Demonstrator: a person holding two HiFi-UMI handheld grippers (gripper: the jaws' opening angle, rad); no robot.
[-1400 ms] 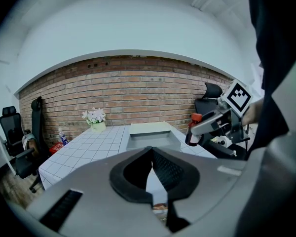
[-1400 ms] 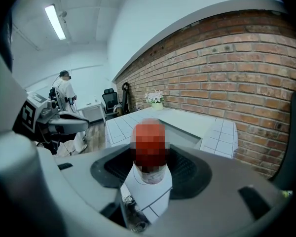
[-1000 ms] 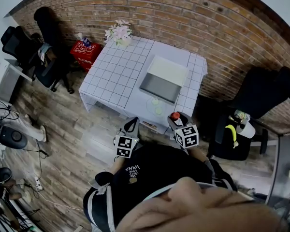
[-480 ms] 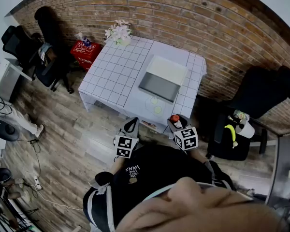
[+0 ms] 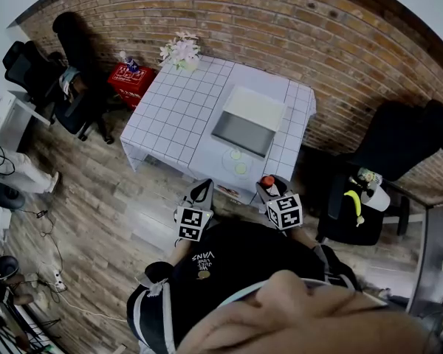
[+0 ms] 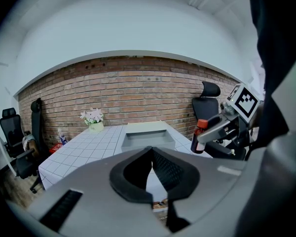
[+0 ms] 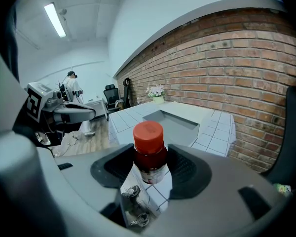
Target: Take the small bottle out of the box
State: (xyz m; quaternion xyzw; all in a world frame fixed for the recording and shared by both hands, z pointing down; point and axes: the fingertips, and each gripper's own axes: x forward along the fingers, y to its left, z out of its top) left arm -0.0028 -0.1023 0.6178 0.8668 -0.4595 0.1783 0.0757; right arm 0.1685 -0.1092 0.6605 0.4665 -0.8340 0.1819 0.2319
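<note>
The right gripper (image 7: 150,168) is clamped on the small bottle (image 7: 149,147), pads pressing its dark body below the red cap. The bottle is out of the box (image 5: 257,105), held upright near the front edge of the checked table (image 5: 177,116). The left gripper (image 6: 151,152) holds nothing, and its jaws seem to meet at the tips. Flowers (image 5: 181,50) stand at the far corner.

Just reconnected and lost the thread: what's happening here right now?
A person is at the near edge of the tiled table, a gripper in each hand. The right gripper has its fingers closed on the small bottle with the red cap, held clear of the open box on the table. The left gripper is shut and empty.
</note>
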